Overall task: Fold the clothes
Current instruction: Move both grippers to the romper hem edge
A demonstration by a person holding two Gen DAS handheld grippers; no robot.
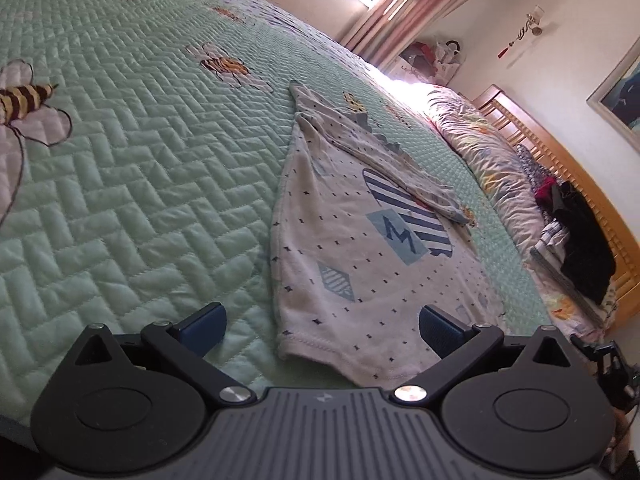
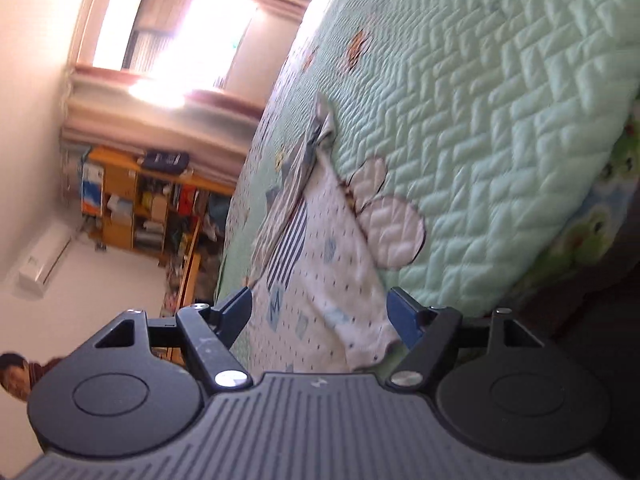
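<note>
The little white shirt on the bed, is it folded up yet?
Partly. The shirt lies flat on the green quilt, one sleeve folded across its front; the bottom hem isn't folded.

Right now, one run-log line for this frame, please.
stage: approach | left gripper: open, empty | right gripper: open, empty | shirt: flat on quilt, sleeve folded in
</note>
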